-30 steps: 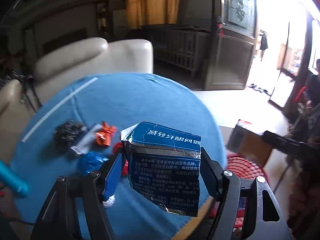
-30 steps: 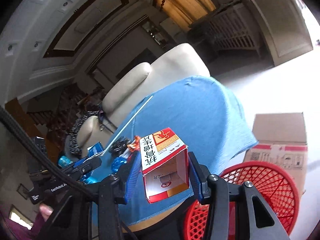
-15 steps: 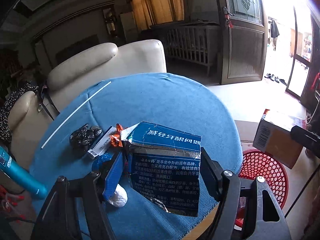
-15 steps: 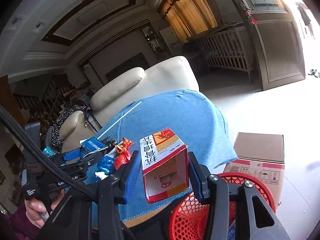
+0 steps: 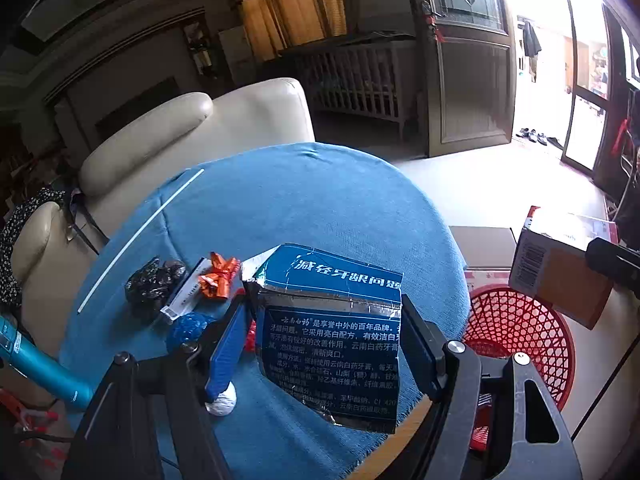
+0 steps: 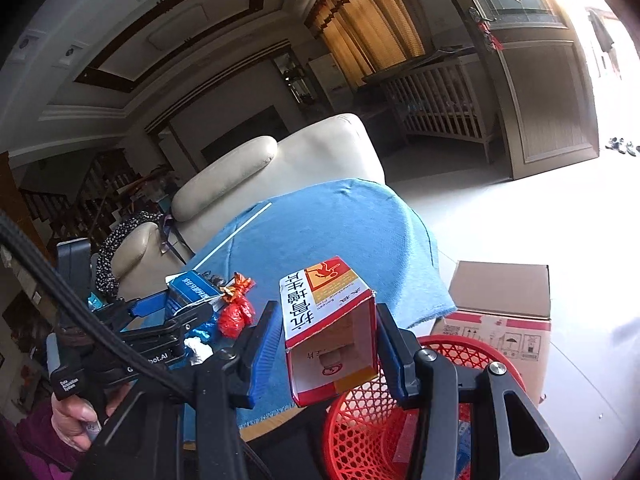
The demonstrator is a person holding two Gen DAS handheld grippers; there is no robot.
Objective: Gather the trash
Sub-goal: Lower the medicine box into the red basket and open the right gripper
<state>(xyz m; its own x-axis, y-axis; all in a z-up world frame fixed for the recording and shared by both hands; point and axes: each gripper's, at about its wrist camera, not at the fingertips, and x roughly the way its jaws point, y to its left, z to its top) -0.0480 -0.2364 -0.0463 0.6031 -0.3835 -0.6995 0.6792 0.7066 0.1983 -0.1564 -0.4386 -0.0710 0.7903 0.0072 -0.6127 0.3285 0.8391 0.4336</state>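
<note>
- Looking out from the left wrist view, the left gripper is clamping a torn blue toothpaste carton between its jaws, above the near edge of the blue-clothed round table.
- The carton is hiding part of the table behind it; a red wrapper is peeking out only as a sliver beside the left blue pad.
- Lying on the cloth to the left are a black crumpled wrapper, an orange wrapper, a blue foil ball and a white wad, the last partly covered by the finger.
- The red mesh basket is sitting on the floor just right of the table, its near rim cut off by the gripper body.
- Looking out from the right wrist view, the right gripper is squeezing an open-ended red-and-white medicine box, held over the table edge and the basket.
- This view alone is showing the whole red wrapper, the cardboard box behind the basket, and a hand gripping the left tool's handle.
</note>
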